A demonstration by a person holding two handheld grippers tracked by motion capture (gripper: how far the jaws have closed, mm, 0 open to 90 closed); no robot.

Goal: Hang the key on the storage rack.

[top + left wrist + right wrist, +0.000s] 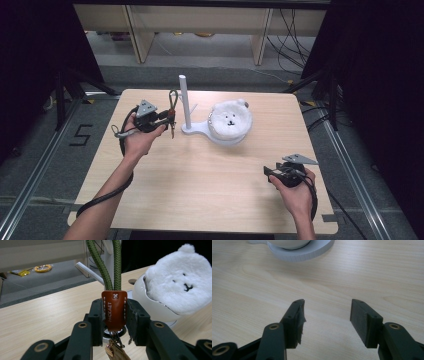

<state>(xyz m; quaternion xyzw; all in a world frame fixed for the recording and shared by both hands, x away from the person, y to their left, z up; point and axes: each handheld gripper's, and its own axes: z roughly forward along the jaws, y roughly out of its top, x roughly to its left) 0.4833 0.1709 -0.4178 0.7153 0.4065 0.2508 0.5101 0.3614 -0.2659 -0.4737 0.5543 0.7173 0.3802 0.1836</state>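
The left gripper has its jaws closed on the brown leather tab of a key strap, held up above the counter just left of the white stand. From the tab a loop of green cord rises straight up, and a small metal ring with a tag hangs below it. So the strap's long axis runs vertical, loop end up and tag end down, roughly parallel to the stand's post.

I judge the strap to be light. The braided cord looks soft and will flop or swing if moved fast, while the leather tab is the one firm, flat part, so the present hold across the tab looks the best place to grip. The leather may be a little smooth, so a steady squeeze seems wise. The loop stands open, which should help if it is to go over the post or the small peg to the right of the post.

A fluffy white bear sits in the bowl on the stand's base, right of the post.

The right gripper rests low over the counter, well away from the stand toward the person, jaws wide apart and holding nothing.
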